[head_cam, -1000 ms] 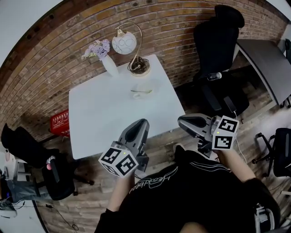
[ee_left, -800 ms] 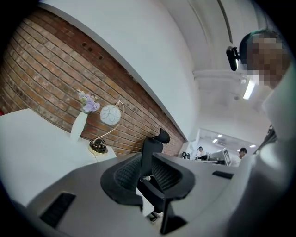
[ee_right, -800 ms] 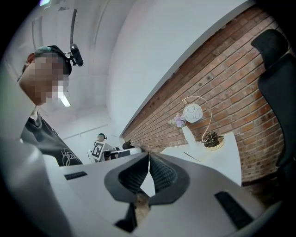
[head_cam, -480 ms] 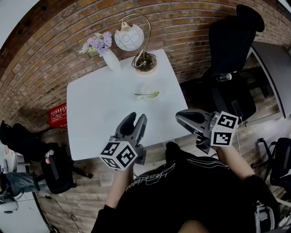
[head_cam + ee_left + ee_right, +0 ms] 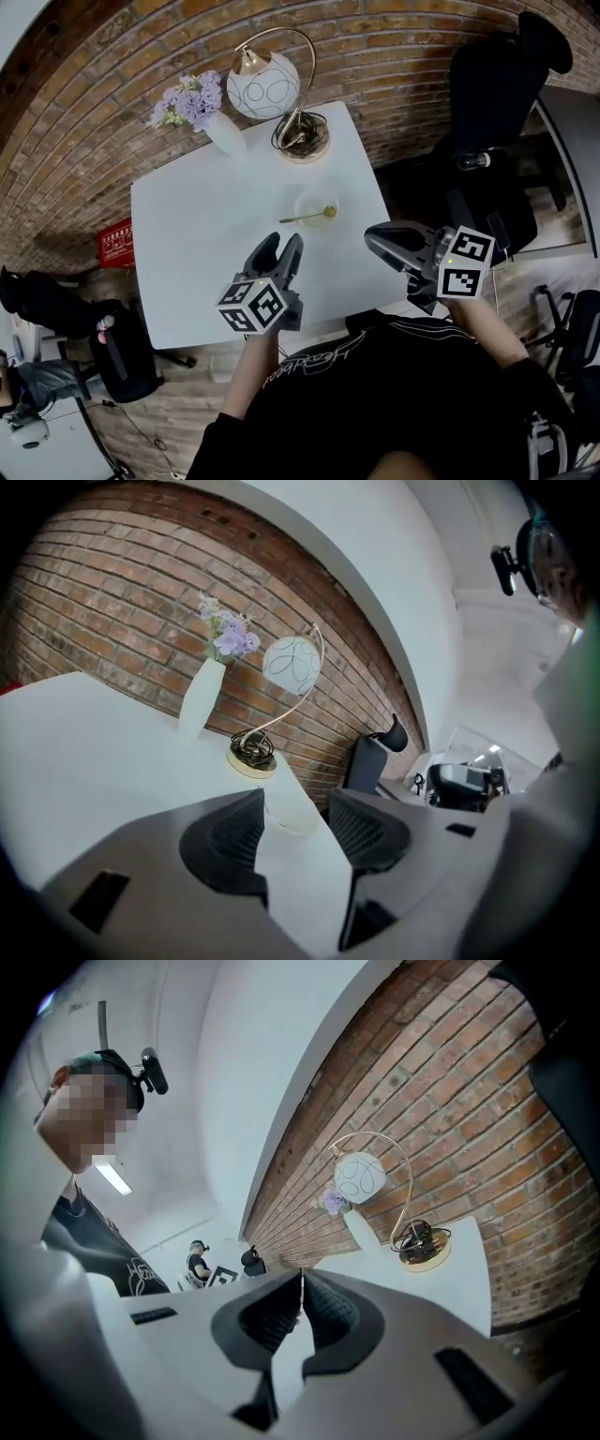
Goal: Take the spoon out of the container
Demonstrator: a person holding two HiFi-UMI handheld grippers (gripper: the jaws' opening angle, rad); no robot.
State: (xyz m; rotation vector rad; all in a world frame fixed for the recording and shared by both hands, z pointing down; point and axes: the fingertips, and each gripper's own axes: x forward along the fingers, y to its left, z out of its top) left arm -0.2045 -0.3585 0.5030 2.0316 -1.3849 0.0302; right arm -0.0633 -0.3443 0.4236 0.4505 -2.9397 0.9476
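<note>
- Left gripper (image 5: 279,246) jaws opening, wide apart, nothing between the pads; in the left gripper view only bare table top and the far-off container show through the gap.
- Right gripper (image 5: 377,240) jaws pressed together, holding nothing; it hangs off the white table (image 5: 187,234), further from the lamp (image 5: 302,141) than the left one.
- Spoon (image 5: 309,216) lies in the clear container (image 5: 302,199), just on the person's side of the lamp base. Its handle pokes out over the rim, away from the lamp and toward the left gripper.
- Step in hand, as I judge it: reach in with the left gripper. It is well short of the lamp, over the table's near edge, apart from the spoon.
- Do it well: keep the jaws wide, line the gap up with the free handle end and close on the handle outside the rim, not down in the bowl.
- Handle looks thin, so pinch it square in the pads' middle or it may slip or twist.
- Container looks light and may tip or slide toward the lamp. Lift the spoon up and back, clear of the rim; the right gripper could steady the wall if needed.
- Keep clear of the lamp base and the flower vase (image 5: 223,133) beside the lamp.
</note>
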